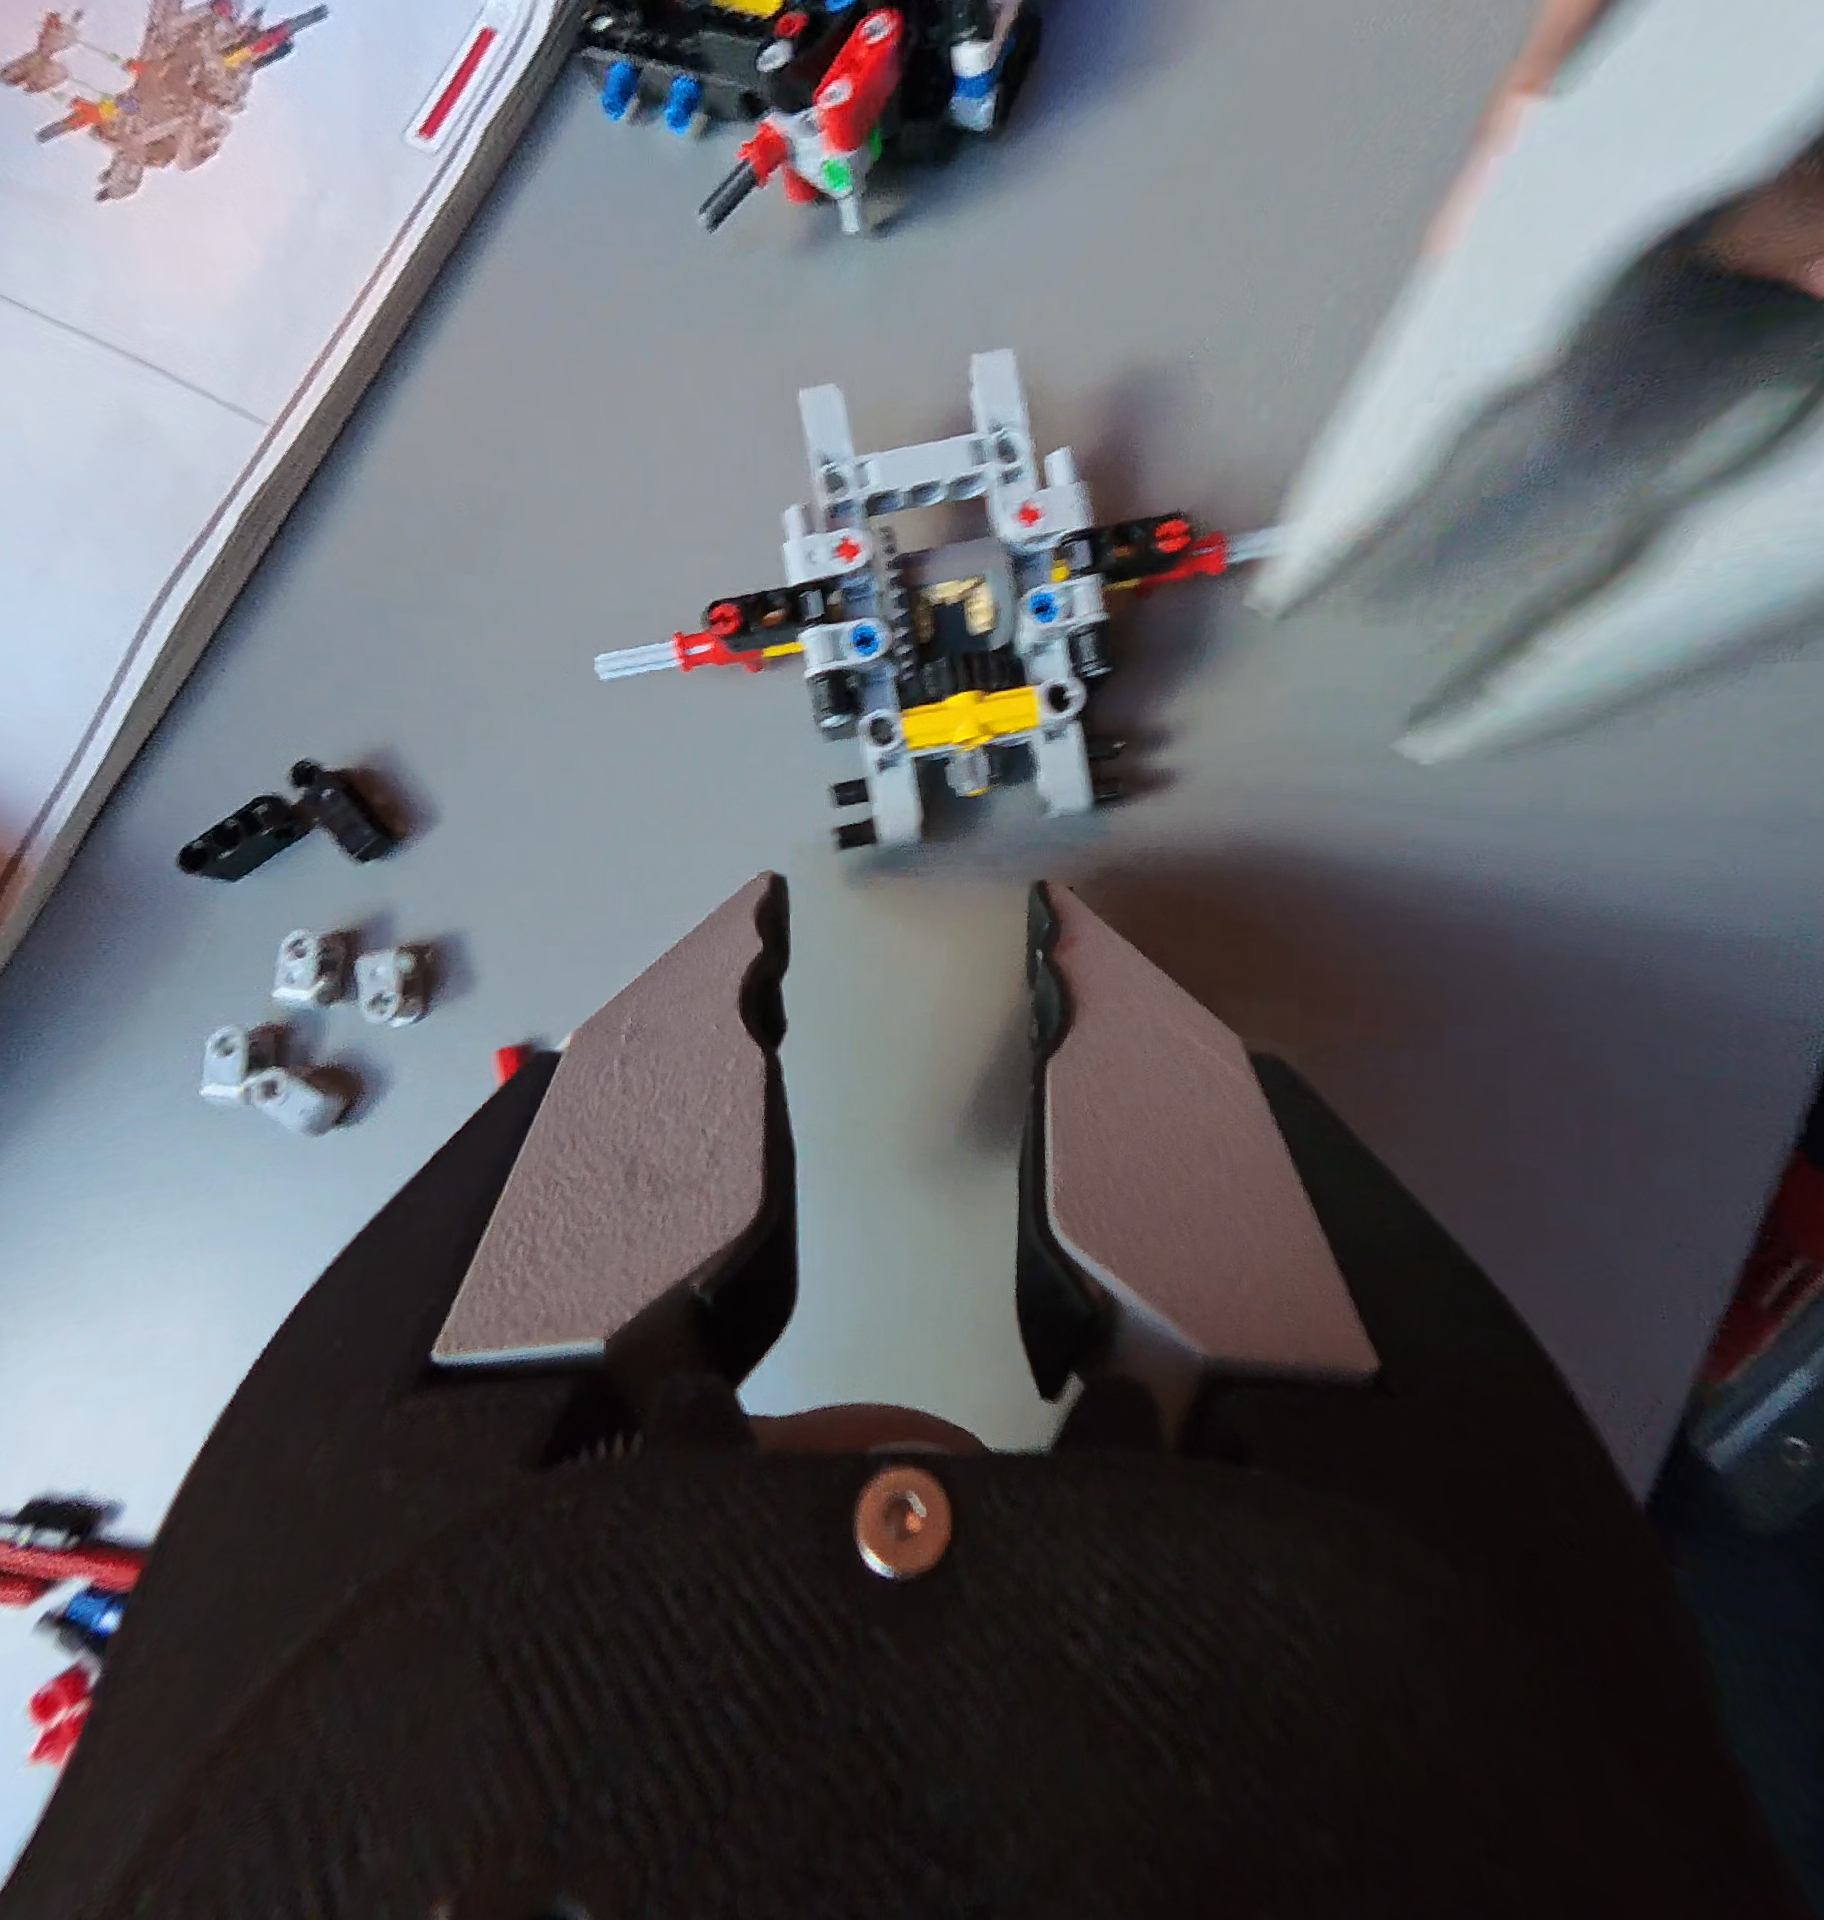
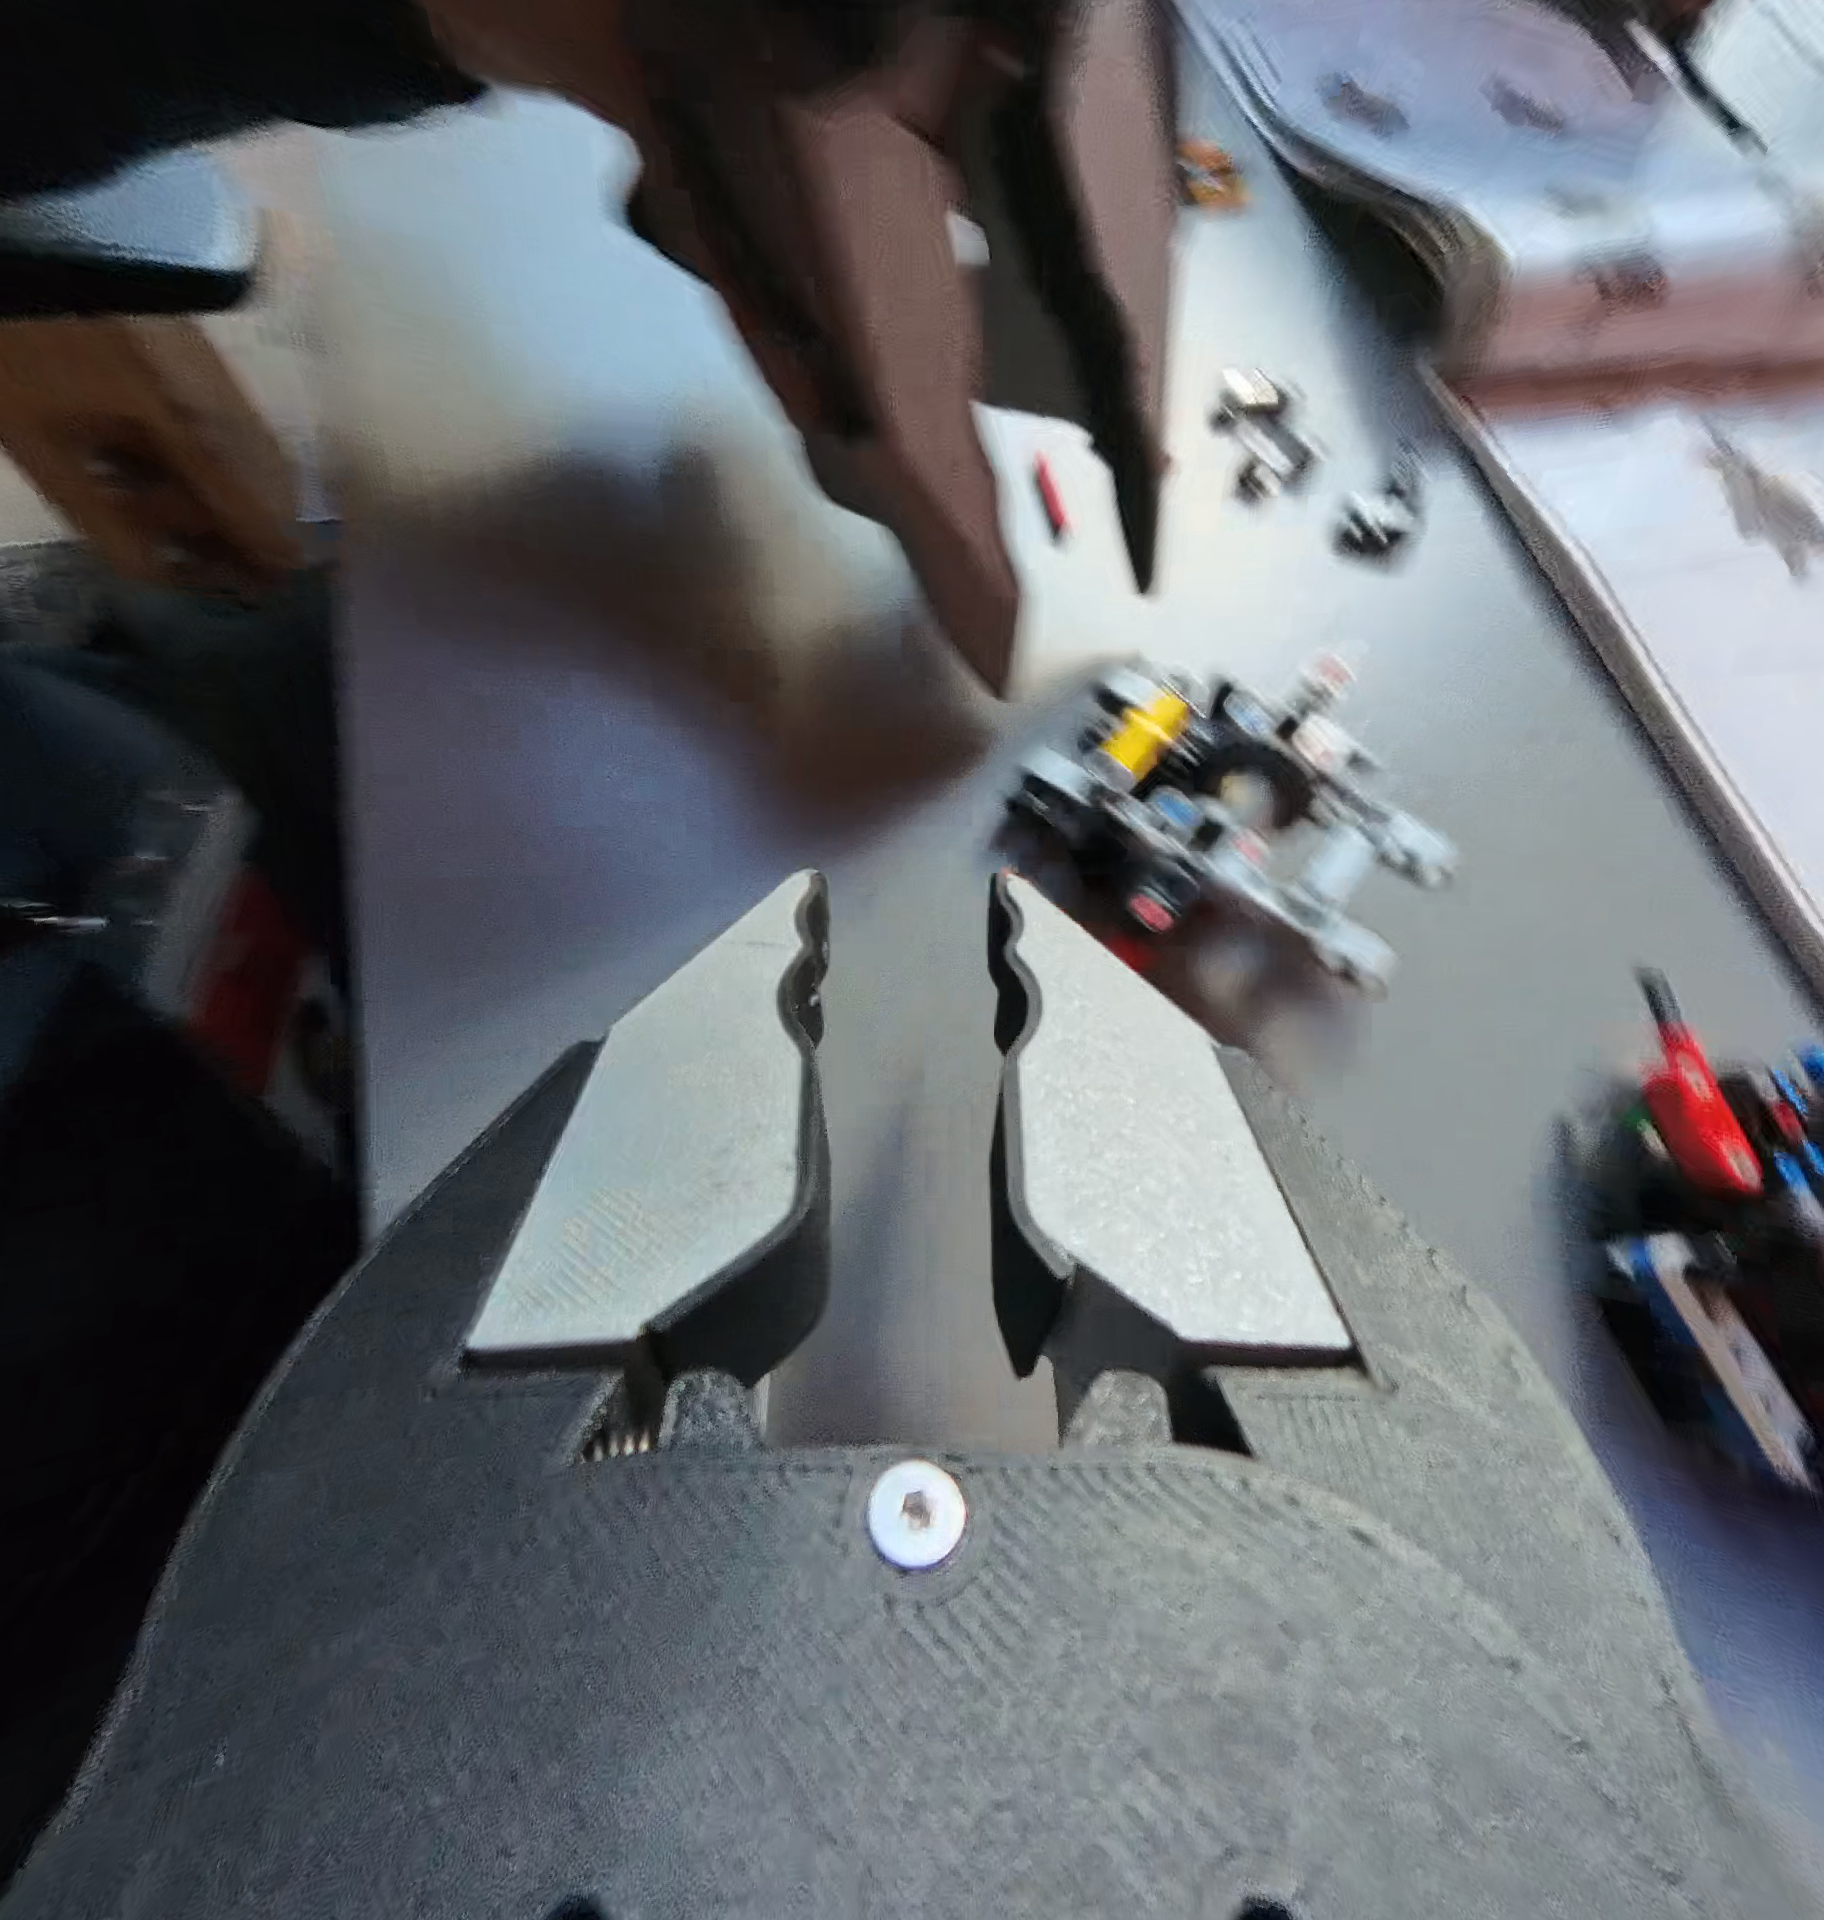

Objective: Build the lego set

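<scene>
Left wrist view: left gripper [image 1: 908, 894] hangs over grey table [image 1: 575, 436], jaws spread, bare tabletop between pads, nothing gripped.
Nearest to left: grey brick assembly [image 1: 939, 613] w/ yellow crosspiece, just ahead of fingertips, not touching; lies flat on table, resting on its own frame, so needs no support.
Assembly detail: red-tipped axles stick out both sides; the one toward right gripper ends close by that gripper's pale fingers [image 1: 1573, 499]; contact can't tell, too blurred.
Right wrist view: right gripper [image 2: 908, 904] jaws partway apart, only table between pads, holds nothing.
Nearest to right: same assembly [image 2: 1230, 821], just off to its right-hand side; a red part sits close beside one fingertip, contact unclear.
Left gripper from right view: dark fingers [image 2: 949, 499] point down at table next to assembly, apart, clear of it.
Loose parts: black connector [image 1: 284, 821] and small grey connectors [image 1: 316, 1018] lie loose to left, well clear.
Other build: bigger black/red/blue model [image 1: 835, 94] at far end, beside open instruction booklet [image 1: 160, 260].
</scene>
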A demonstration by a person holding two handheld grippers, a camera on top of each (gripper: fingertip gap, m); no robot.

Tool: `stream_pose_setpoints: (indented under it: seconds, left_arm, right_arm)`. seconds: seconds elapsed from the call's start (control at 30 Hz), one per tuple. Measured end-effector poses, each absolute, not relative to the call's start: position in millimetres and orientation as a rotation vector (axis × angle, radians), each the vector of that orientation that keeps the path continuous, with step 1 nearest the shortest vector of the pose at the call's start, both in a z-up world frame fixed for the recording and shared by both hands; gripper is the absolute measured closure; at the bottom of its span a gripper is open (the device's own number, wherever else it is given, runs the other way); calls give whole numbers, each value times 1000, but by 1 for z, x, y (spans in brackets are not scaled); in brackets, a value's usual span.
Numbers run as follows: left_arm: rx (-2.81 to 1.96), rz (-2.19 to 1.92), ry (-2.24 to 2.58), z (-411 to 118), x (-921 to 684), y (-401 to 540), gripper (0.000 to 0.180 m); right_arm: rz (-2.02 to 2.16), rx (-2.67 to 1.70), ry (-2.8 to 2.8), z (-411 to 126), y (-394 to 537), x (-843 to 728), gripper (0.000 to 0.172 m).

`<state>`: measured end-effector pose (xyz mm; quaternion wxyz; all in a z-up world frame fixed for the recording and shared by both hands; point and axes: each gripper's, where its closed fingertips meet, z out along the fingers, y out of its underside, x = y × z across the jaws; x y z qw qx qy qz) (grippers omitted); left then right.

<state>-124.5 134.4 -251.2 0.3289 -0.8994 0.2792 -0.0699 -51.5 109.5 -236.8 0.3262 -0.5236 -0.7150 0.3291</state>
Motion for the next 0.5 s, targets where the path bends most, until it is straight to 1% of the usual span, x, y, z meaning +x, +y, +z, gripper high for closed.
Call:
stream_pose_setpoints:
  seconds: [0.07,0.17,0.23,0.27,0.3,0.37,0.43,0.5]
  left_arm:
    - [-2371,-131,665,-252,-142,138,137]
    - [-2356,-138,571,-243,-156,136,139]
    - [-2334,-236,564,-236,-142,131,139]
    - [-2329,-263,575,-235,-135,129,139]
    - [-2330,-271,590,-236,-128,128,136]
    - [-2342,-267,601,-239,-118,131,132]
    - [-2356,-270,596,-243,-113,136,128]
    - [-2371,-288,591,-248,-112,139,126]
  right_arm:
    - [861,-1250,-1904,-232,91,-55,145]
    - [688,-1262,-1816,-231,119,-50,151]
    - [662,-1362,-1755,-233,142,-43,149]
    - [684,-1415,-1753,-236,145,-41,144]
    - [719,-1466,-1770,-240,144,-42,140]
    - [748,-1531,-1840,-251,134,-44,140]
    - [804,-1426,-1914,-247,110,-50,140]
    - [831,-1307,-1949,-241,94,-50,146]
